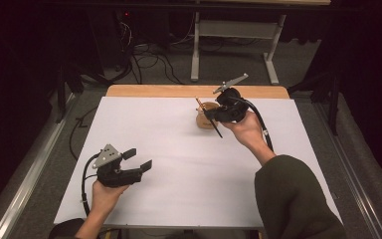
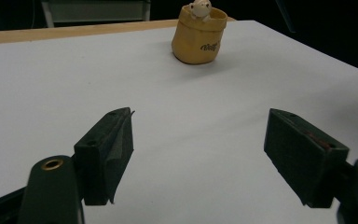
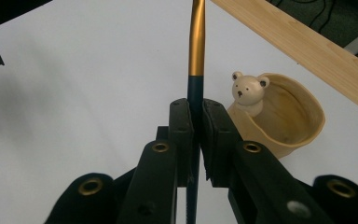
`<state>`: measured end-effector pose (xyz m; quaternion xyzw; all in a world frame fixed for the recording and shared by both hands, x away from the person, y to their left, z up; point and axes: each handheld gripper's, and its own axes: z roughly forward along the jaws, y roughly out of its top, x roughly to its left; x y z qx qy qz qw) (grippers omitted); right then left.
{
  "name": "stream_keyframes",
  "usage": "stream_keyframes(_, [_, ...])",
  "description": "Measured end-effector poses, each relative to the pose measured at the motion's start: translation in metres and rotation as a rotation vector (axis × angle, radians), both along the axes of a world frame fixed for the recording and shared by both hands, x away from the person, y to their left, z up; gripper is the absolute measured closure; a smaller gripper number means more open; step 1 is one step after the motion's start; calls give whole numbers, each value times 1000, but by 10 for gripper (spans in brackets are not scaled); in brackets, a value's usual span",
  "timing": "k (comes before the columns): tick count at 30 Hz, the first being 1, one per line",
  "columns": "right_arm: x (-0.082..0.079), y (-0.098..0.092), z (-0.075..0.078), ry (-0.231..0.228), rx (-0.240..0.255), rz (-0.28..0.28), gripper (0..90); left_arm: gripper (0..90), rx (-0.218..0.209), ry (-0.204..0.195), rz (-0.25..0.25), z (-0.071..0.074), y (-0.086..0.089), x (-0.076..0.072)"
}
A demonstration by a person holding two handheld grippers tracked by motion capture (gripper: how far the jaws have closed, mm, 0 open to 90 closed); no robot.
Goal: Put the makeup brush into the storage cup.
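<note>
We see the right gripper (image 1: 218, 115) raised above the far right part of the white worktop (image 1: 179, 149), its fingers (image 3: 182, 135) pinching a slim pen (image 3: 196, 42) whose shaft is dark where it is gripped and gold beyond. In the right gripper view the pen runs straight up between the pressed fingers, and just beside it stands the tan cup (image 3: 289, 116), open side toward us, with a small cream bear figure (image 3: 248, 92) at its rim. From the high view the pen crosses in front of the cup (image 1: 206, 115), and we cannot tell whether it touches it. The left gripper (image 1: 137, 162) is held low over the near left of the worktop, well apart from the cup, its fingers (image 2: 109, 149) spread wide with nothing but bare white surface between them.
</note>
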<state>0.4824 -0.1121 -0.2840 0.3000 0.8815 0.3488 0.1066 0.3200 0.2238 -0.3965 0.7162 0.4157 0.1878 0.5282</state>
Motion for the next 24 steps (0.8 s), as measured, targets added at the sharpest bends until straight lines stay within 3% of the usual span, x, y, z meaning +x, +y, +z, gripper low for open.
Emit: stream_keyframes(24, [21, 7, -1, -20, -9, -29, 850, 245, -8, -3, -4, 0, -1, 0])
